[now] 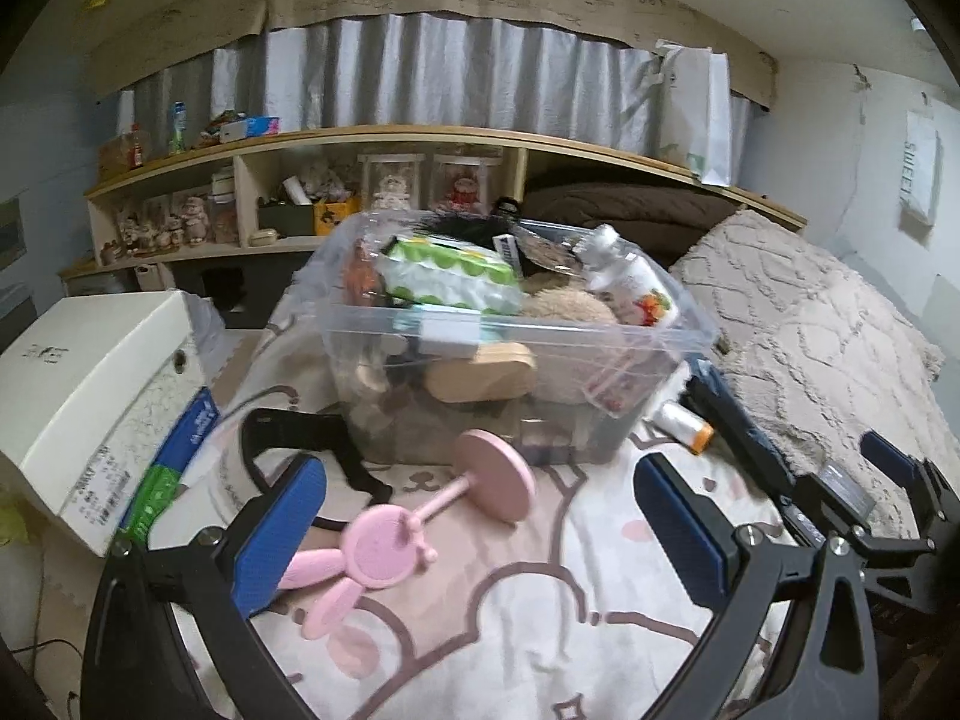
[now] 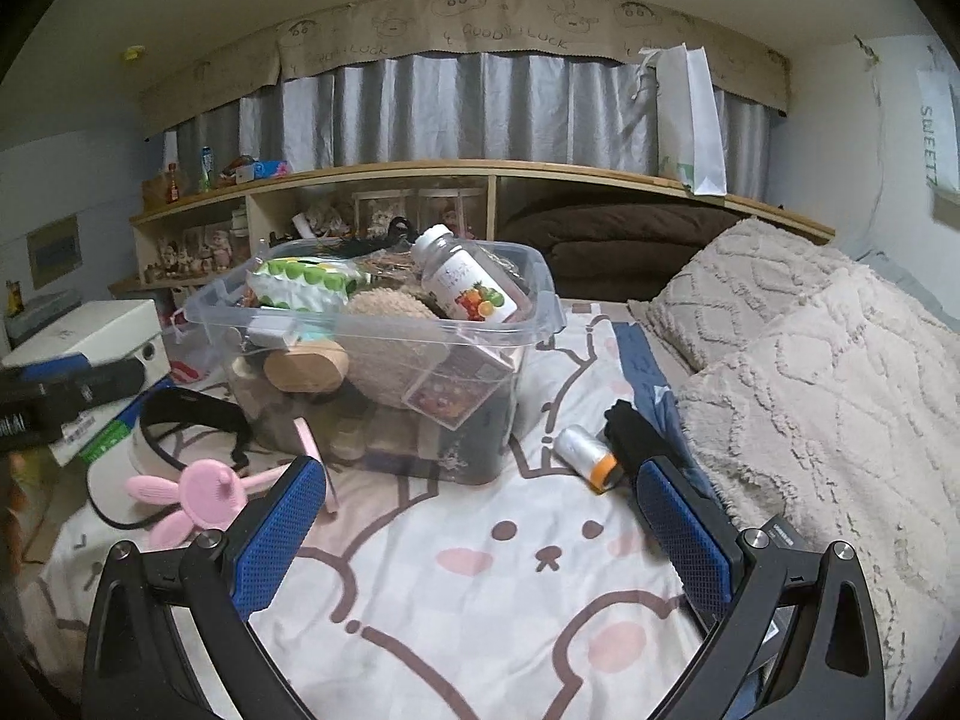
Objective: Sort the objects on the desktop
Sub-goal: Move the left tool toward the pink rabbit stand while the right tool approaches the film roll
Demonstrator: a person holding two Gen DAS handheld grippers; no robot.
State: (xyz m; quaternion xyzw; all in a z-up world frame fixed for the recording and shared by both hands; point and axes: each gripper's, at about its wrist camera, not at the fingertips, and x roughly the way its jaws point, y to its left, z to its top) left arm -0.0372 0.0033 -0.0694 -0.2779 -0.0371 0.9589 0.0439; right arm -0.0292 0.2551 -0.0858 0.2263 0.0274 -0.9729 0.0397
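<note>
A clear plastic bin (image 1: 600, 339) (image 2: 372, 324) full of items stands on the bed sheet. A pink rabbit-shaped stand (image 1: 384, 546) (image 2: 198, 495) lies in front of it. My left gripper (image 1: 480, 525) is open, its jaws on either side of the pink stand, just above it. My right gripper (image 2: 480, 519) is open and empty over the sheet. A small white bottle with an orange cap (image 2: 585, 456) (image 1: 681, 423) lies just ahead of its right finger (image 2: 678, 516). The right gripper also shows at the right edge of the left wrist view (image 1: 852, 498).
A white visor with a black band (image 2: 162, 426) (image 1: 288, 426) lies left of the bin. A white box (image 1: 90, 372) sits at the left. A fuzzy beige blanket (image 2: 810, 372) fills the right. A black object (image 2: 630, 426) lies beside the bottle. Shelves run behind.
</note>
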